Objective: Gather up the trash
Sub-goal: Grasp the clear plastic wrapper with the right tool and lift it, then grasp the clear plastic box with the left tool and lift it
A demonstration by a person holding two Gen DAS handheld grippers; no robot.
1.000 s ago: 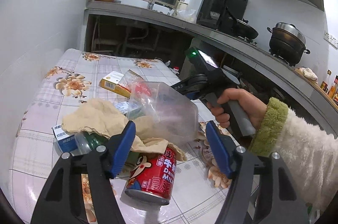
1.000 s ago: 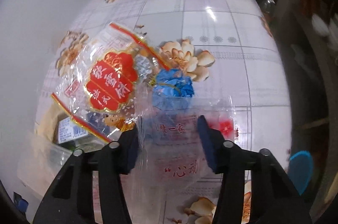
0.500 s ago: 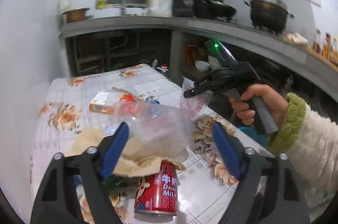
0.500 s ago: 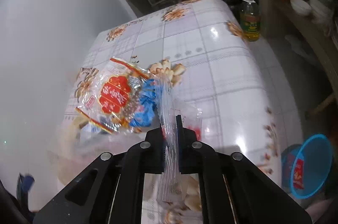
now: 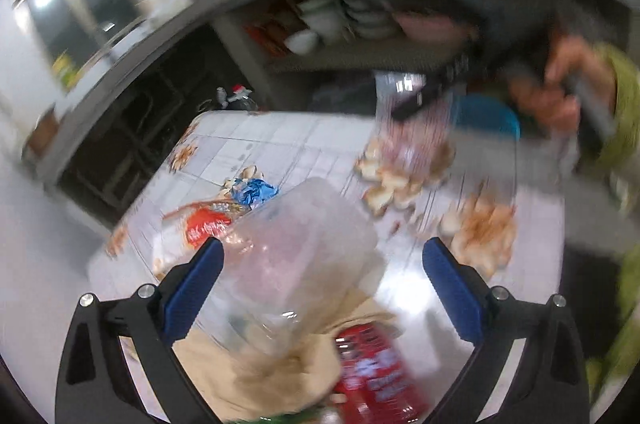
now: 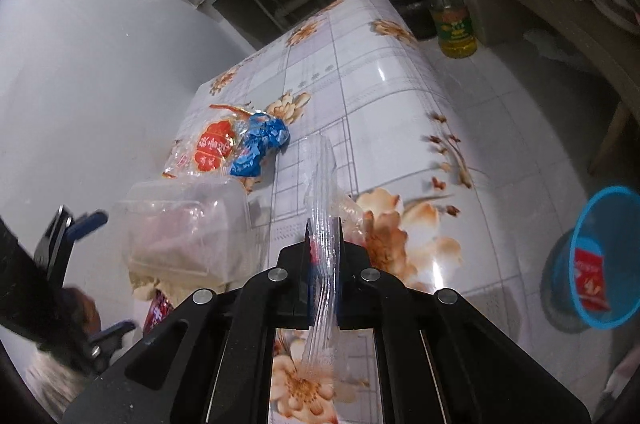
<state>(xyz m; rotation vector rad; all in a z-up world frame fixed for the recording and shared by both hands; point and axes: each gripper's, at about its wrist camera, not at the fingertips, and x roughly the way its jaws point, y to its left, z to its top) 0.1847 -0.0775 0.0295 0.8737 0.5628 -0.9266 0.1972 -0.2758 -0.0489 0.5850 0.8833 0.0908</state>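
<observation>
Left wrist view smeared by motion blur; right view sharp, glare on the glossy tablecloth (image 6: 384, 72).

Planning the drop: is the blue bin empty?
Not empty. The blue bin beside the table already holds a red wrapper against its inner wall.

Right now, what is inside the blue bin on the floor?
Inside the blue bin a red wrapper lies against the inner wall. The bottom is hidden by the rim and wall, so anything deeper cannot be seen.
</observation>
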